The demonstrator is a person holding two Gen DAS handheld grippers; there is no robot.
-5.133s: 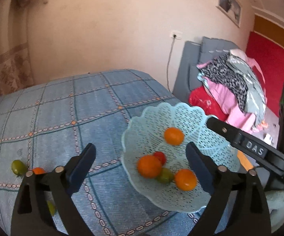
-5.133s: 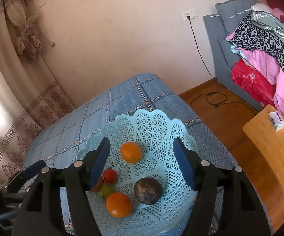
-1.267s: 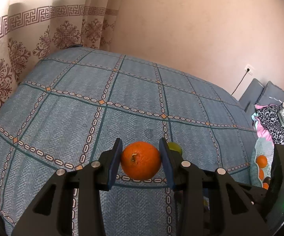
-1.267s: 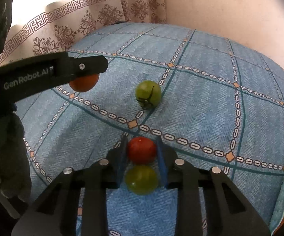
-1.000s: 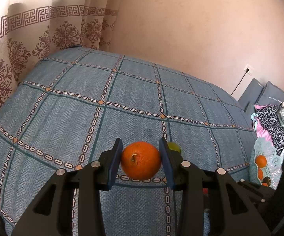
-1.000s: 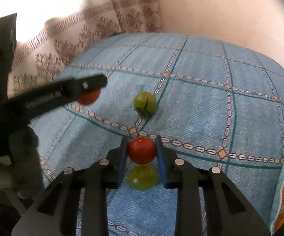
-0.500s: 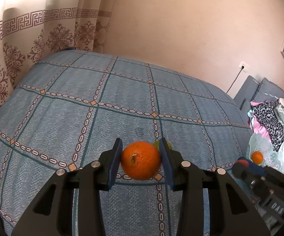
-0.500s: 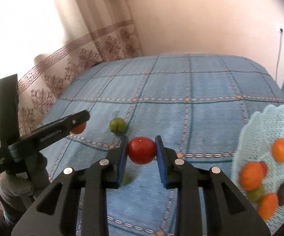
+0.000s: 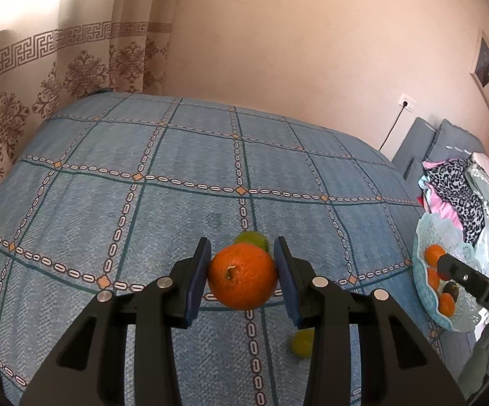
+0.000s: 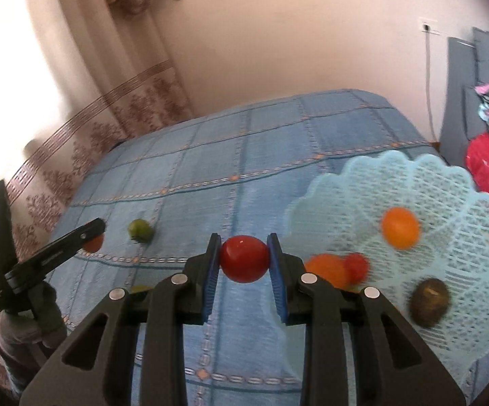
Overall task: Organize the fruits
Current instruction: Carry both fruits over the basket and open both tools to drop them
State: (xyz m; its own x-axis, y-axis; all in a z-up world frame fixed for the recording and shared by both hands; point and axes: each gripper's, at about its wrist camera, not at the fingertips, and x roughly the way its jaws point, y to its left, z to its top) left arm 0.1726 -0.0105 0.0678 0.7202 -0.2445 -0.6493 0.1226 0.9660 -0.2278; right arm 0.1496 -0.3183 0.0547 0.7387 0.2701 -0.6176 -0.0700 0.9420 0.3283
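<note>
- The bed (image 9: 163, 209), covered in a blue spread with a grid of chain-patterned lines, fills the middle of both wrist views; patterned curtains (image 9: 24, 77) hang at its far left and a plain wall stands behind it.
- A heap of clothes (image 9: 461, 189), leopard print and pink, lies on grey cushions beyond the bed's right edge.
- The pale blue lattice basket (image 10: 430, 182) sits on the bed near its right edge. Inside it are several orange fruits, a small red one and a dark brownish one; the right wrist view is blurred there.
- The left claw (image 9: 242, 275) is closed on an orange (image 9: 242, 275), its blue pads pressing the fruit's two sides and holding it clear of the spread.
- The right claw (image 10: 243, 260) is clamped on a red tomato (image 10: 243, 260), held above the bed just left of the basket's rim.
- One green fruit (image 9: 254, 238) rests on the spread directly behind the orange, partly hidden by it; in the right wrist view it lies near the left claw's tip.
- A second green fruit (image 9: 302, 343) lies on the spread nearer the cameras, half hidden behind the left claw's right finger.
</note>
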